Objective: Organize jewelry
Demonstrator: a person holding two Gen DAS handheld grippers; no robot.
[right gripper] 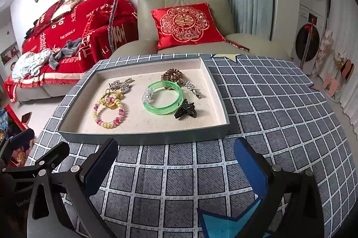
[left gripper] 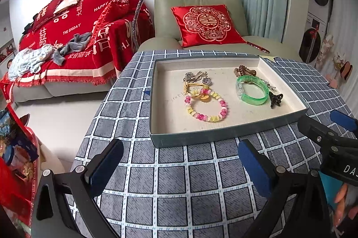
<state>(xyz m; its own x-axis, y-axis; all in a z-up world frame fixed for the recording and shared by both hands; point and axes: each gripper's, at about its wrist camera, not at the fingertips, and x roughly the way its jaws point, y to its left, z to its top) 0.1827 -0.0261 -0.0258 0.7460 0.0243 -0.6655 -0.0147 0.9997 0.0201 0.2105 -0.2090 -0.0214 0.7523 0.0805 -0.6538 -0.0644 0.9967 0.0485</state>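
Observation:
A shallow grey tray (left gripper: 226,134) (right gripper: 143,139) with a cream lining sits on the checked tablecloth. In it lie a pink and yellow bead bracelet (left gripper: 205,107) (right gripper: 108,113), a green bangle (left gripper: 251,90) (right gripper: 162,98), a black hair clip (left gripper: 275,99) (right gripper: 185,111), a brown coil hair tie (left gripper: 245,70) (right gripper: 173,75), silver chains (left gripper: 197,78) (right gripper: 122,84) and a yellow hair tie (left gripper: 197,90). My left gripper (left gripper: 181,161) is open and empty just in front of the tray. My right gripper (right gripper: 176,161) is open and empty, also in front of the tray.
The table (left gripper: 174,188) (right gripper: 279,108) has a blue-grey checked cloth. A blue star patch (right gripper: 226,222) lies near my right gripper. A green armchair with a red cushion (left gripper: 208,25) stands behind the table. A sofa with a red blanket (left gripper: 78,36) is at the left.

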